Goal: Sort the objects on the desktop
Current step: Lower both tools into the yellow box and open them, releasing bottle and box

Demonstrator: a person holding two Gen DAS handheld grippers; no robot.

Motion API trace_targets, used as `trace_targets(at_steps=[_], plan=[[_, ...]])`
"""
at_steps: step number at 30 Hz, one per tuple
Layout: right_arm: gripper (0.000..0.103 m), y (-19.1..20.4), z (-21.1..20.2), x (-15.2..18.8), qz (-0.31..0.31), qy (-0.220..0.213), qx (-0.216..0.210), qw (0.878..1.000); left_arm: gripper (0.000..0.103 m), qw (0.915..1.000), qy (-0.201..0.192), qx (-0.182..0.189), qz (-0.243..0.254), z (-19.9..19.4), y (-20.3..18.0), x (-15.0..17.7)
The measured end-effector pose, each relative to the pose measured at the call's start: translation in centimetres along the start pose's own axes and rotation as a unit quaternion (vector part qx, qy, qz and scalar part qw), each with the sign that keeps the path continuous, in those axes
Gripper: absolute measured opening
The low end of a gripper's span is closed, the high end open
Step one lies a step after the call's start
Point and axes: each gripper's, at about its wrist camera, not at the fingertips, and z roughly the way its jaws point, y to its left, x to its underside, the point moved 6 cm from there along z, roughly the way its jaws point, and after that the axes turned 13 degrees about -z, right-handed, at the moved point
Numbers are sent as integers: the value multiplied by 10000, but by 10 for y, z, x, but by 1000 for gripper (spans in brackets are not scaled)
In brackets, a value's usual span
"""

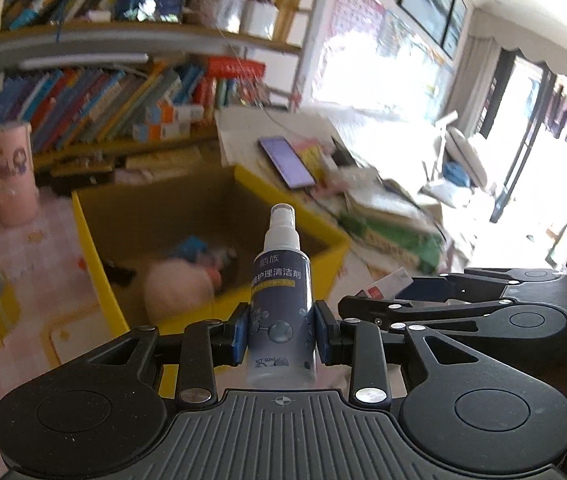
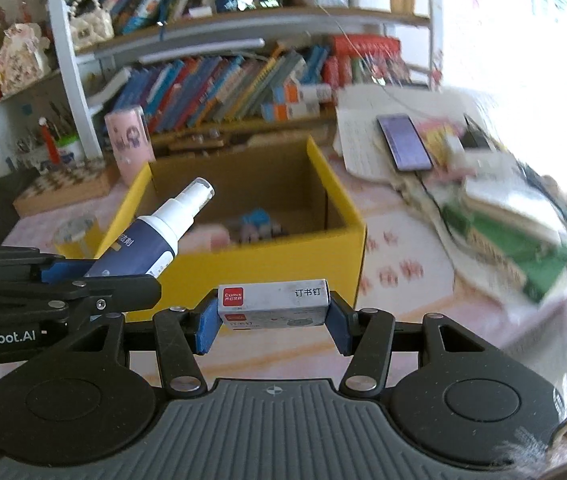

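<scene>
The left gripper (image 1: 282, 334) clamps one spray bottle (image 1: 282, 304) upright; the right gripper (image 2: 274, 318) clamps one staple box (image 2: 273, 300). Both hover near the single yellow box (image 2: 353, 236) (some items already inside). Carry each over the rim before releasing.

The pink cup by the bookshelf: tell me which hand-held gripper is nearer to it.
Left. The left hand-held gripper, shut on the spray bottle, sits on the side of the yellow box where the pink cup stands. The right hand-held gripper, holding the staples box, is farther over.
</scene>
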Motion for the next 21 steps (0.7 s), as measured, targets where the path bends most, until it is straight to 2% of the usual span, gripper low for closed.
trace_targets(at_steps=[9,16,21], plan=[[51,-25,33,-53,-405,-440,-147,9981,31,9972,-392,-608,-191,22,21,-38],[51,-31,77,-77,-904,-407,-331,9945,31,9929,-273,-1142,-188,55,46,-47],[51,-30,116,-81,-1144,-57,-624,9915,31,9887,-71,-1498,64,75,55,-42]])
